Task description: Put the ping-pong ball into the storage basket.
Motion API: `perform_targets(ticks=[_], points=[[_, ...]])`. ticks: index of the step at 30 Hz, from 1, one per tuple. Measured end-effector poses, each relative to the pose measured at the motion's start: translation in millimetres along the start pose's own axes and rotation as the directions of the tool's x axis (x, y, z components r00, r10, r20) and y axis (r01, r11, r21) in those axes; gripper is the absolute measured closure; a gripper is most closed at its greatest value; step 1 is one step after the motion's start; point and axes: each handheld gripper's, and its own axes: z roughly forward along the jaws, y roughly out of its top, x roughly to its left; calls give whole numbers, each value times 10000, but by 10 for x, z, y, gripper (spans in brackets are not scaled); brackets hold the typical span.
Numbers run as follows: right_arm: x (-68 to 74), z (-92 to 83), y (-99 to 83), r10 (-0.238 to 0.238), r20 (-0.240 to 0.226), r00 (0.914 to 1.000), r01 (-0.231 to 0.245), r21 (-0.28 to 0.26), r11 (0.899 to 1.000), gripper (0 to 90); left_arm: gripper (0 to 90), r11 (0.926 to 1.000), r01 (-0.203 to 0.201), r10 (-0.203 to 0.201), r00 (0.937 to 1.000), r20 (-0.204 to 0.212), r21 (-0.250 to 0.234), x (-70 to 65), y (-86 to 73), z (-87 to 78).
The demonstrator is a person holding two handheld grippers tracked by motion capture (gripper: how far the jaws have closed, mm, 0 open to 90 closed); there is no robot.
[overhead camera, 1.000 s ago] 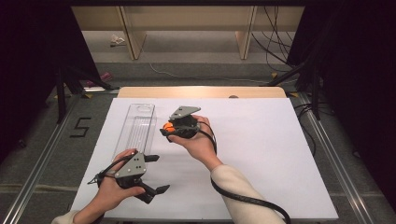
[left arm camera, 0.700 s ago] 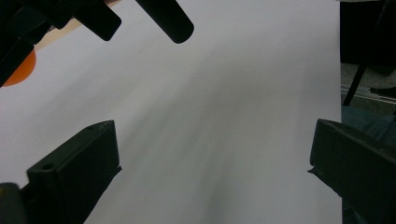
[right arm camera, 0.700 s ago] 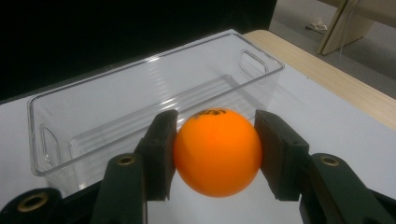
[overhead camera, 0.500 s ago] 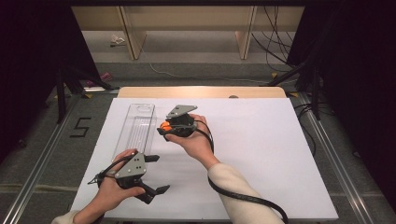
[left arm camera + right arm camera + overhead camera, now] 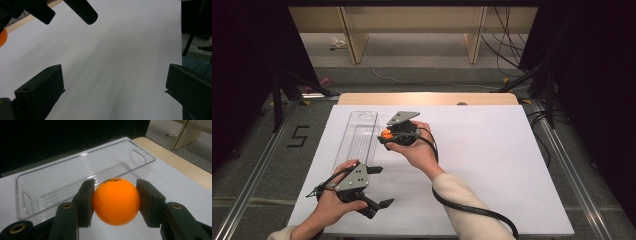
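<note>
Pinching an orange ball between both pads, the right gripper hovers just right of the clear plastic bin, near its far end. From above, the ball is mostly hidden by the gripper body; black print on its top is too small to read. Nearer and left, the left gripper stands spread over bare white table, pinching nothing.

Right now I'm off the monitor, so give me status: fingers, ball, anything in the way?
Right gripper shut on orange ball, beside clear tray. Left gripper open, nothing held, low over white sheet. Nothing between ball and tray.
</note>
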Motion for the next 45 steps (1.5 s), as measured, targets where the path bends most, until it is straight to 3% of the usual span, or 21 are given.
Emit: perform_targets(ticks=[45], points=[[59, 260, 244, -276, -255, 9993, 282, 223, 9994, 516, 14, 10000, -22, 22, 10000, 54, -2, -7, -1, 3]])
